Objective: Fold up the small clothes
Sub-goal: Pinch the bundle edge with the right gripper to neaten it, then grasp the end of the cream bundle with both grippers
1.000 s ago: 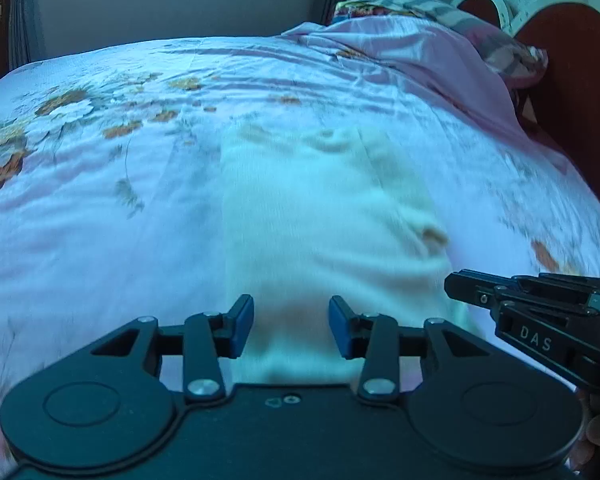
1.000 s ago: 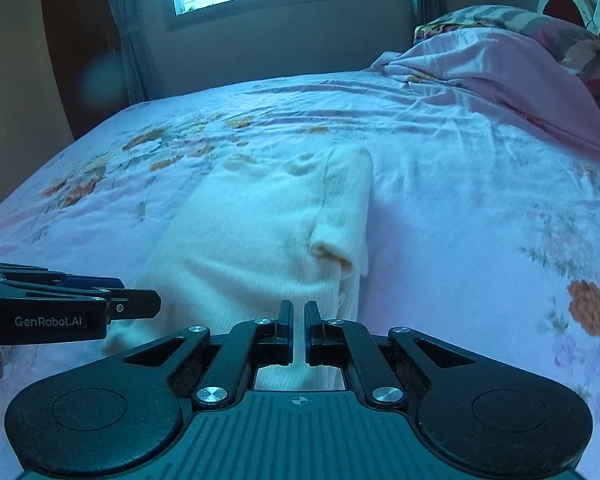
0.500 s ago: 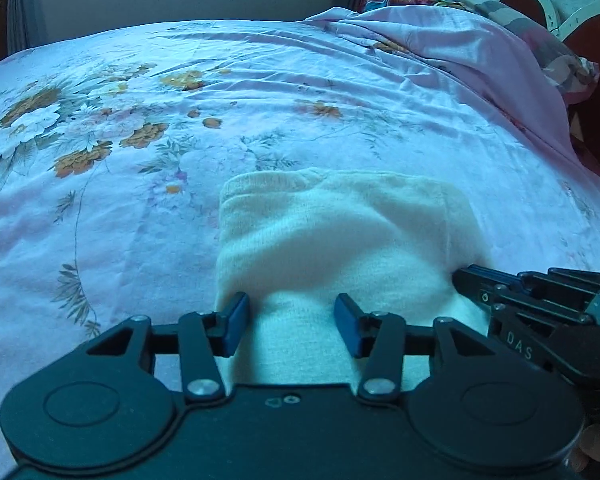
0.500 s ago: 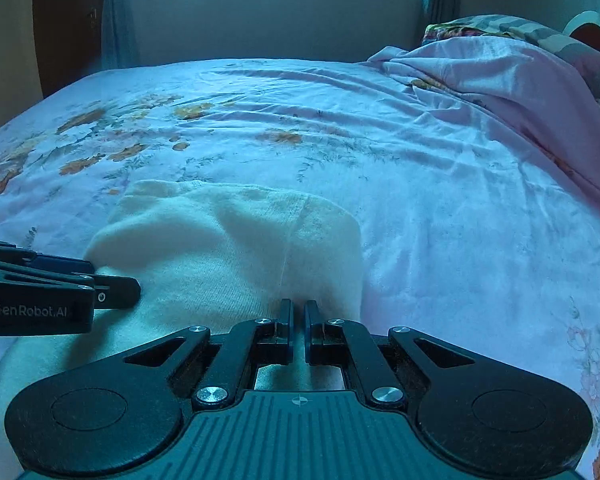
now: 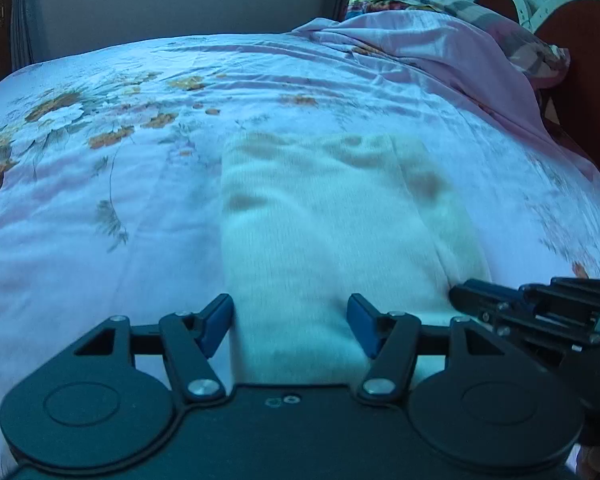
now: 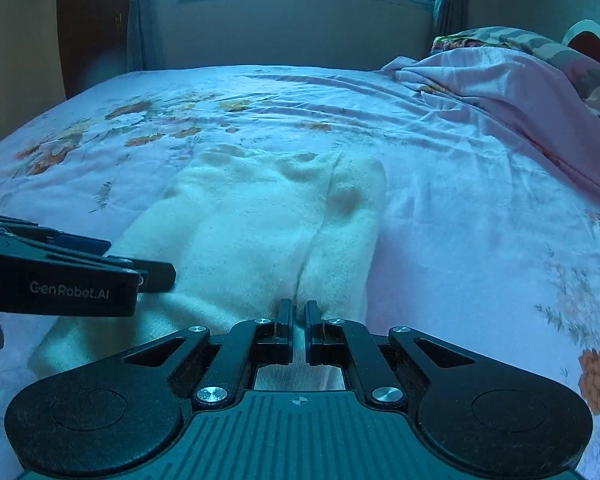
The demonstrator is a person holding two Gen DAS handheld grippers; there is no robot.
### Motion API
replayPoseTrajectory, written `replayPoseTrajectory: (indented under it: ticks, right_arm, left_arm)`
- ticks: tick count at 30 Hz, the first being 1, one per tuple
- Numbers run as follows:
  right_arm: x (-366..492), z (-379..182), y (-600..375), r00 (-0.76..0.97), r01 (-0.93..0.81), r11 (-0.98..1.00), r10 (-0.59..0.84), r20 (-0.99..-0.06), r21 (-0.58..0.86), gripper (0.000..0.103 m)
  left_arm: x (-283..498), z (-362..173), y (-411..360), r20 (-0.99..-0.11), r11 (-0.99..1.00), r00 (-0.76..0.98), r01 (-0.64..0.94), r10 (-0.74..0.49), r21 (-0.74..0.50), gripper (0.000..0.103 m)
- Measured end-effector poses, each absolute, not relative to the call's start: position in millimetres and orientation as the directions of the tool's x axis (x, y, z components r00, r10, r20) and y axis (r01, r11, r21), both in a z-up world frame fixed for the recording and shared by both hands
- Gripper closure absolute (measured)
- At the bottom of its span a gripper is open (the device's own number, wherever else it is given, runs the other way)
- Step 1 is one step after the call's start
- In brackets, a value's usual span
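- The garment (image 5: 324, 216) lies flat mid-bed (image 5: 100, 240), near hem at 6 o'clock under both tools.
- Left tongs (image 5: 290, 320) are opening, hem between the pads but not pinched, so that corner may flop and undo the fold.
- Right tongs (image 6: 298, 320) are clenched on the hem at the seam, I think. Pull now and one side drags, skewing it.
- Sleeve strip at 3 o'clock could slide off.

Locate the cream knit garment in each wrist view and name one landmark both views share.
Left wrist: cream knit garment lies at centre, running down between the tool's opening pads.
Right wrist: garment sits centre-left, its near edge at the shut tool.
Shared landmark: crumpled pink blanket, upper right.
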State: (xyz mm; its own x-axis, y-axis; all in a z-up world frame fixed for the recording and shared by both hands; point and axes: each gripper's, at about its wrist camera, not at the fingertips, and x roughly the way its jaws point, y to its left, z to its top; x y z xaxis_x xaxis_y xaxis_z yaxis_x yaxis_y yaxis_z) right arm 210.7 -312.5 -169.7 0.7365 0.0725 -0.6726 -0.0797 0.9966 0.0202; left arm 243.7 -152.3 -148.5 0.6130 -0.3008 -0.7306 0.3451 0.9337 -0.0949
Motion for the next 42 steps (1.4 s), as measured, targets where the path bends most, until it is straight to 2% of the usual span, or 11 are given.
replayPoseTrajectory:
  ticks: [11, 22, 24, 26, 27, 31, 32, 33, 35, 40, 42]
  right_arm:
    - [164, -162, -319, 0.712, -0.009, 0.995, 0.079, -0.698, 0.104, 0.1]
    - [153, -152, -346, 0.697, 0.061, 0.974, 0.114, -0.708, 0.217, 0.099]
    - [157, -150, -351, 0.701, 0.076, 0.969, 0.117, -0.704, 0.236, 0.087]
    - [159, -148, -355, 0.713, 0.093, 0.963, 0.113, -0.692, 0.253, 0.023]
    - [159, -146, -356, 0.729, 0.094, 0.962, 0.109, -0.676, 0.257, 0.022]
    - [166, -141, -351, 0.744, 0.073, 0.97, 0.103, -0.66, 0.234, 0.022]
    - [168, -142, -350, 0.739, 0.067, 0.969, 0.113, -0.664, 0.239, 0.026]
    - [170, -143, -349, 0.733, 0.06, 0.968, 0.122, -0.669, 0.242, 0.033]
    - [172, -149, -344, 0.713, 0.045, 0.97, 0.136, -0.687, 0.24, 0.064]
    - [178, -158, -332, 0.689, 0.023, 0.976, 0.14, -0.711, 0.215, 0.064]
    - [182, -165, -323, 0.661, -0.002, 0.989, 0.111, -0.742, 0.146, 0.066]
  left_arm:
    - [208, -149, -141, -0.762, 0.935, 0.575, 0.338, -0.298, -0.111, 0.038]
    - [207, -136, -121, -0.751, 0.935, 0.568, 0.292, -0.338, -0.199, 0.038]
    - [212, -135, -118, -0.747, 0.934, 0.568, 0.281, -0.345, -0.218, 0.036]
    - [217, -136, -116, -0.75, 0.937, 0.567, 0.269, -0.341, -0.223, 0.036]
    - [219, -137, -116, -0.75, 0.938, 0.567, 0.267, -0.34, -0.223, 0.036]
    - [226, -146, -117, -0.76, 0.94, 0.559, 0.263, -0.333, -0.218, 0.036]
    - [227, -148, -118, -0.762, 0.938, 0.553, 0.263, -0.337, -0.224, 0.036]
    - [226, -151, -120, -0.766, 0.936, 0.545, 0.271, -0.34, -0.223, 0.037]
    - [223, -157, -127, -0.773, 0.927, 0.525, 0.304, -0.355, -0.219, 0.04]
    - [210, -161, -144, -0.767, 0.92, 0.538, 0.353, -0.35, -0.172, 0.042]
    - [209, -160, -145, -0.767, 0.917, 0.536, 0.359, -0.353, -0.172, 0.043]
